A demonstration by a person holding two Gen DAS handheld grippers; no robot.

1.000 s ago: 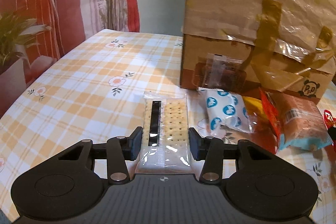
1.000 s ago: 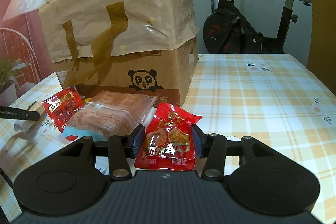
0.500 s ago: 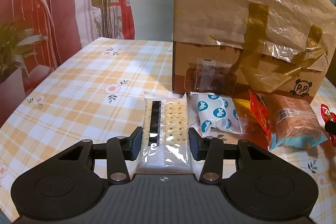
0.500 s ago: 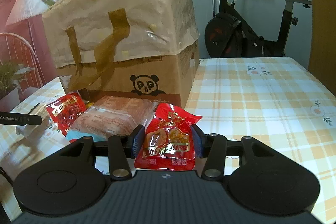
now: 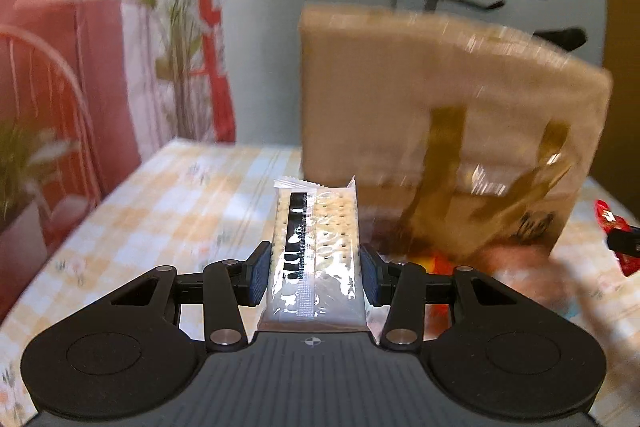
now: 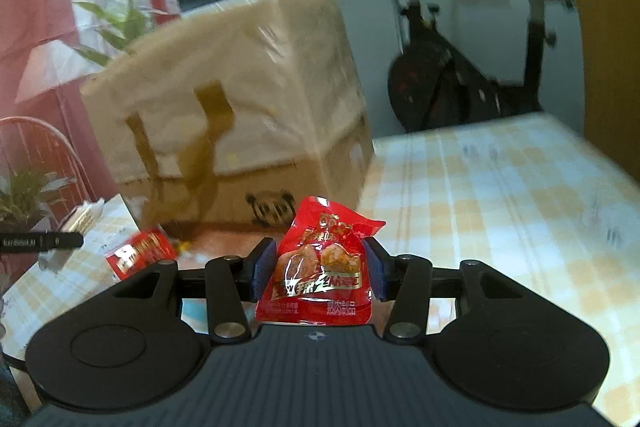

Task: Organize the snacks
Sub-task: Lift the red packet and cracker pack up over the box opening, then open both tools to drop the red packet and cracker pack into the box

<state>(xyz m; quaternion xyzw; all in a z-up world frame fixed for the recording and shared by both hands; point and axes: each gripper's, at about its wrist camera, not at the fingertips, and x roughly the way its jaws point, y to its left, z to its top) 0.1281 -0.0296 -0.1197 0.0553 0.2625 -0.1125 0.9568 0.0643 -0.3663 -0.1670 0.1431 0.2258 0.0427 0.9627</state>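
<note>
My left gripper point(image 5: 315, 277) is shut on a clear cracker packet point(image 5: 316, 251) with a black stripe and holds it above the checked table. My right gripper point(image 6: 318, 269) is shut on a red meat snack pouch point(image 6: 320, 267), also lifted. A tall cardboard box with a panda logo, draped in plastic and brown tape, stands ahead in the left wrist view point(image 5: 448, 131) and in the right wrist view point(image 6: 240, 107). Another red pouch point(image 6: 138, 253) lies at the box's foot. The other snacks by the box are blurred.
The yellow checked tablecloth point(image 6: 500, 195) stretches to the right of the box. The left gripper's finger point(image 6: 40, 241) shows at the right wrist view's left edge. An exercise bike point(image 6: 460, 67) stands behind the table. A red chair point(image 5: 48, 99) and plants stand at the left.
Both grippers have risen with their packets and the views now look higher up the box. The frames are motion-blurred. The snacks at the box's foot have dropped low in view.
</note>
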